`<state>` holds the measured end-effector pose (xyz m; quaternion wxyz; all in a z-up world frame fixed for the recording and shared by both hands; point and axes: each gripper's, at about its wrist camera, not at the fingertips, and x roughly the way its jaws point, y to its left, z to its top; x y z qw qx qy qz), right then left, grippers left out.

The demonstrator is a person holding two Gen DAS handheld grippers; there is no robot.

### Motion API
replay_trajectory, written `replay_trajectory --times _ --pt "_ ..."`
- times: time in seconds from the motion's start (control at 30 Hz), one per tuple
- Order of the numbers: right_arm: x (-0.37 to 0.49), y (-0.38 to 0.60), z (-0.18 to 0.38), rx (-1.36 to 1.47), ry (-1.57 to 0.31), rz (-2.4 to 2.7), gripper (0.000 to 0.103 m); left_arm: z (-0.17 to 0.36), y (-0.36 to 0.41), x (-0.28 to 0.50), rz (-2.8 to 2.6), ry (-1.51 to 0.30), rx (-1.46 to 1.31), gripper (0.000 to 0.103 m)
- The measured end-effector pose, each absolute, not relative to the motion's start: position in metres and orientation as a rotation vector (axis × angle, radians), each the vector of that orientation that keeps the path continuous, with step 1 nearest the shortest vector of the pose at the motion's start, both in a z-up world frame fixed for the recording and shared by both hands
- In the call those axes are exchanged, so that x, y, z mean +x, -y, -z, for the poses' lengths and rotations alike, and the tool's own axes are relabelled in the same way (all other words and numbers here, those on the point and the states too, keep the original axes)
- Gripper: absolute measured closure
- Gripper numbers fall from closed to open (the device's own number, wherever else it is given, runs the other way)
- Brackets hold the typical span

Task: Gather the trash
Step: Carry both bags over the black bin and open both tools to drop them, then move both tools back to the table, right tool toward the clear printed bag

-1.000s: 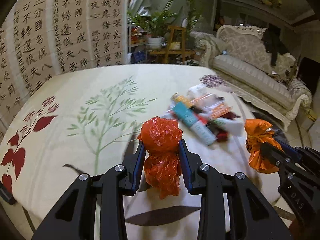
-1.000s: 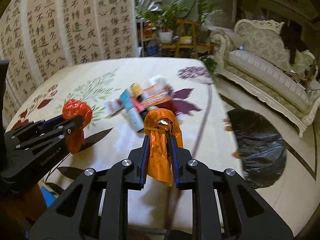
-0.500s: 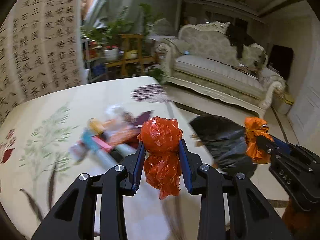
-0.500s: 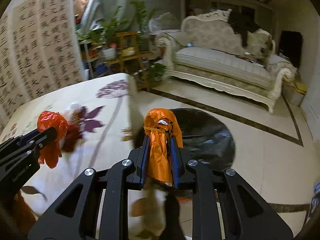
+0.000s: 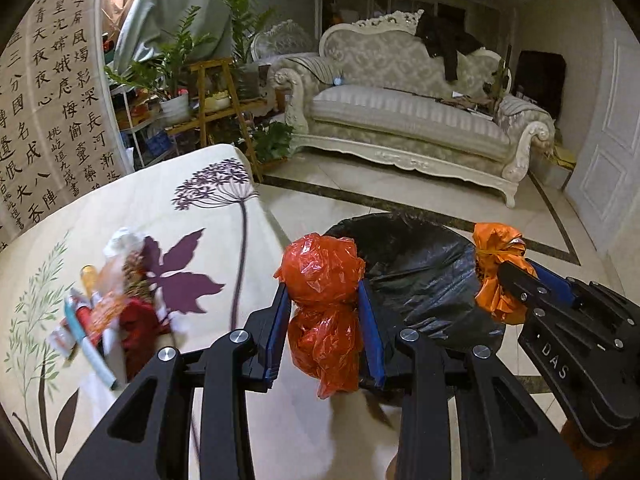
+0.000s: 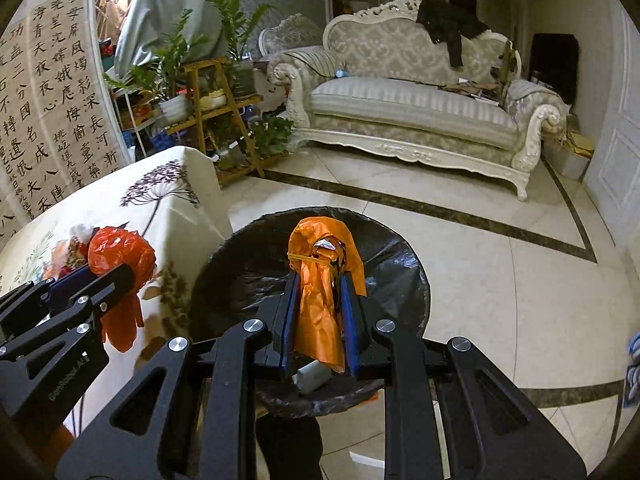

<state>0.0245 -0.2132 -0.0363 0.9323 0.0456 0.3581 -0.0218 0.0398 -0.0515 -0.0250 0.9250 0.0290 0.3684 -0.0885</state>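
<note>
My left gripper [image 5: 323,296] is shut on a red plastic bag [image 5: 322,280] of trash, held above the table's right edge, beside a bin lined with a black bag [image 5: 420,264]. My right gripper [image 6: 318,292] is shut on an orange tied bag [image 6: 320,276] and holds it over the open black-lined bin [image 6: 396,264]; a white scrap lies in the bin. The red bag [image 6: 120,256] and the orange bag [image 5: 496,264] each show in the other view. A pile of wrappers and tubes [image 5: 104,304] lies on the table.
The table carries a cream cloth with leaf and flower prints [image 5: 192,208]. The bin stands on a tiled floor [image 6: 500,260] right of the table. A pale sofa [image 6: 412,108], a plant stand [image 6: 216,96] and a calligraphy screen [image 6: 52,96] are behind.
Both grippers have swung right from over the table toward the black-lined bin, still holding their bags. The orange bag is now above the bin's opening.
</note>
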Motion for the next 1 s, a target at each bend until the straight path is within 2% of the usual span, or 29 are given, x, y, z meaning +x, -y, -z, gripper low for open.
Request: replay_trajectory --times 0.5,0.57,0.6,0.63,0.8,0.9,1.0 --pt "0.054 0.230 0.054 0.122 -0.760 0.068 0.082 0.044 0.080 0.071 0.188 -0.800 0.115 0.066" --pt "0.055 0.231 0.055 0.130 -0.760 0.069 0.078 0.044 0.080 0.072 0.184 -0.802 0.114 0.056" --pt "0.056 0.232 0.055 0.133 -0.763 0.069 0.075 0.043 0.080 0.073 0.177 -0.797 0.112 0.047" --pt "0.056 0.232 0.055 0.134 -0.762 0.072 0.072 0.043 0.080 0.073 0.172 -0.791 0.110 0.045" --pt "0.054 0.231 0.051 0.130 -0.754 0.085 0.070 0.039 0.074 0.073 0.149 -0.775 0.097 0.034" --pt "0.052 0.231 0.047 0.128 -0.742 0.094 0.063 0.035 0.067 0.071 0.137 -0.766 0.079 0.027" --pt "0.050 0.231 0.044 0.127 -0.738 0.097 0.062 0.031 0.057 0.068 0.125 -0.762 0.059 0.025"
